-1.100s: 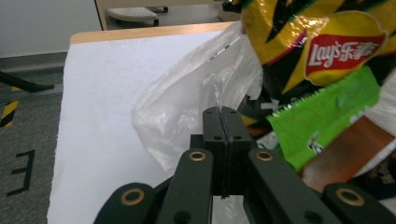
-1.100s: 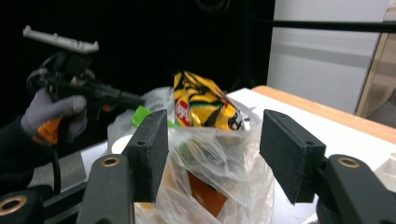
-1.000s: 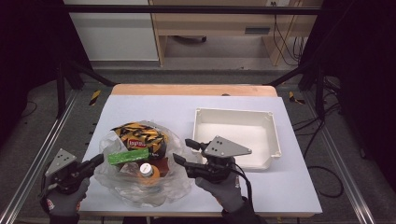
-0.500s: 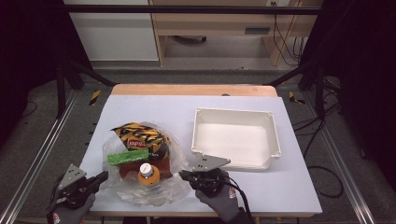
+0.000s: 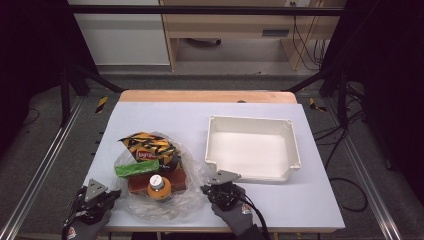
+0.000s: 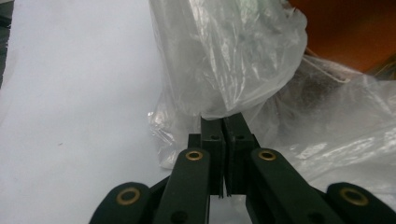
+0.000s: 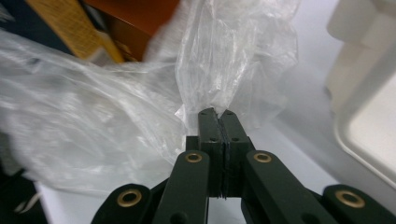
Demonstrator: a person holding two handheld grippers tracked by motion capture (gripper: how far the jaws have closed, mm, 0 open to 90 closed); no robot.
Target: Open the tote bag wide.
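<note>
The clear plastic bag [image 5: 152,192] full of snacks lies right between the two grippers. The left gripper [image 5: 111,196] pinches the bag's edge on its side, and the right gripper [image 5: 204,189] pinches the edge on the other side. Both jaws are squeezed tight on the plastic. The white tray [image 5: 252,148] sits just past the right gripper, so that hand is nearer to it.

The bag [image 5: 155,200] is thin clear plastic film, crinkled and glossy. The table [image 5: 165,117] has a smooth matt pale top with a bare wood strip along its far edge. The tray [image 5: 295,145] at right looks like matt white moulded plastic. Both grippers' black jaws look matt, with brass-coloured rivets.
</note>
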